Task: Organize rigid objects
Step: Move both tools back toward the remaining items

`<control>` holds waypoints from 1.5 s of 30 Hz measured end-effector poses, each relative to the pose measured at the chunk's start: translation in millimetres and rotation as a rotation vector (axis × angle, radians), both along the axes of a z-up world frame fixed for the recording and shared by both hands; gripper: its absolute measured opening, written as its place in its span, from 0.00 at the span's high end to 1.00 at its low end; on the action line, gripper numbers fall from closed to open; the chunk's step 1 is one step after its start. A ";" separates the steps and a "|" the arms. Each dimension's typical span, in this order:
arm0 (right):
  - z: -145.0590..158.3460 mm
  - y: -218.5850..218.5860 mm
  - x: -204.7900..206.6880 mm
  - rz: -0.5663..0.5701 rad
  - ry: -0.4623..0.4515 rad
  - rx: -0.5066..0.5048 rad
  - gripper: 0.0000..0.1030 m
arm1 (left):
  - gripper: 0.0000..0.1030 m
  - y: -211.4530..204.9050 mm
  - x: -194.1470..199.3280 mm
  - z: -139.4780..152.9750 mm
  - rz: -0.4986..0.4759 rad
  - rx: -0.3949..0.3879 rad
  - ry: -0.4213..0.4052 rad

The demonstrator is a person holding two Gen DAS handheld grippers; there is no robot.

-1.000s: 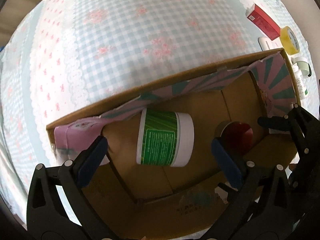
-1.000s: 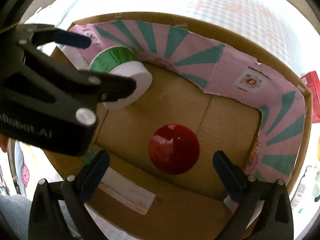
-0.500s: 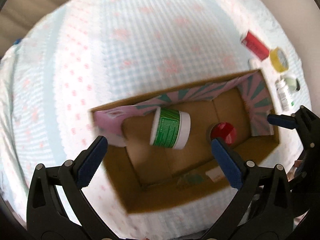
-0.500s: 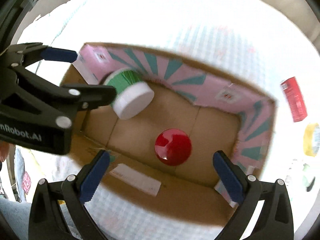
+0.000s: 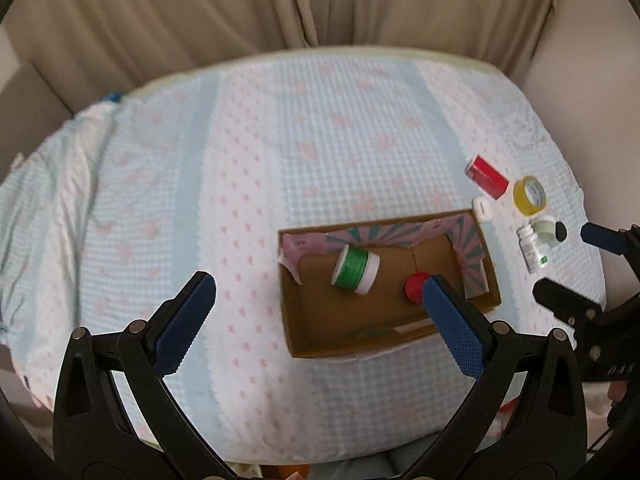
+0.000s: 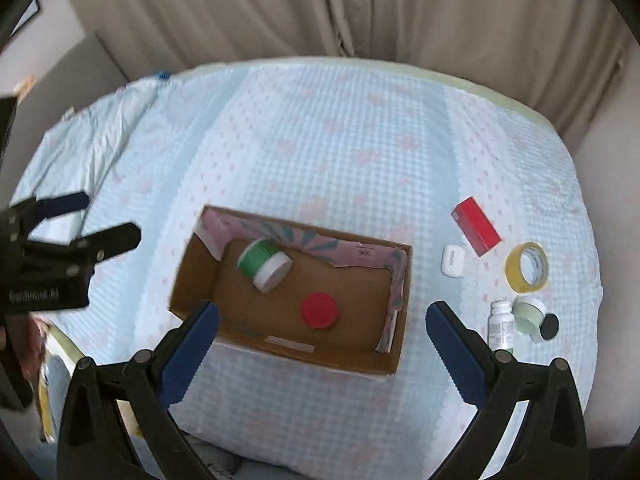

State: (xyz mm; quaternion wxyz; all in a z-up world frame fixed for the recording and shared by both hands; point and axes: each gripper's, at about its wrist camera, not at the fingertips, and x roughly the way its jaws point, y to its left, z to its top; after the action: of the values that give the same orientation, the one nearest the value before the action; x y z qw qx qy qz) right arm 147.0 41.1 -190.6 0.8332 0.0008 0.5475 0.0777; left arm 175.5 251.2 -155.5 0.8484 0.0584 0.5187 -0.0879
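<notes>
A bed [image 6: 360,140] fills most of both views, covered by a pale blue checked sheet [image 5: 320,128] with bands of small pink flowers and white scalloped stripes. At its far left corner the sheet lies wrinkled, and a small blue thing [image 6: 162,75] shows at the edge there; what it is cannot be told. Beige curtains [image 5: 304,4] hang in folds behind the bed. A plain wall [image 6: 60,64] stands at the left.
</notes>
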 end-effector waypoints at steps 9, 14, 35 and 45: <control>62.4 -23.2 -43.4 -0.104 -0.103 0.015 0.00 | 0.00 -16.5 -50.1 55.9 -0.046 -0.089 -0.098; 85.9 -55.5 -67.3 -0.172 -0.156 0.026 0.00 | 0.00 -53.8 -66.7 71.5 -0.080 -0.108 -0.116; 67.2 -336.0 -105.3 -0.175 -0.245 -0.022 0.00 | 0.00 -327.9 -100.4 27.0 0.097 -0.171 -0.077; -4.4 -411.7 -80.4 -0.140 -0.229 -0.026 0.00 | 0.00 -410.0 -77.2 -62.3 0.140 -0.171 -0.006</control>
State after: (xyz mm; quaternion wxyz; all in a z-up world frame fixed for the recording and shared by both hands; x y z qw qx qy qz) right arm 66.5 -370.6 -195.0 0.8936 0.0195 0.4482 0.0119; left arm 98.3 -158.9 -217.8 0.8560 -0.0502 0.5094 -0.0722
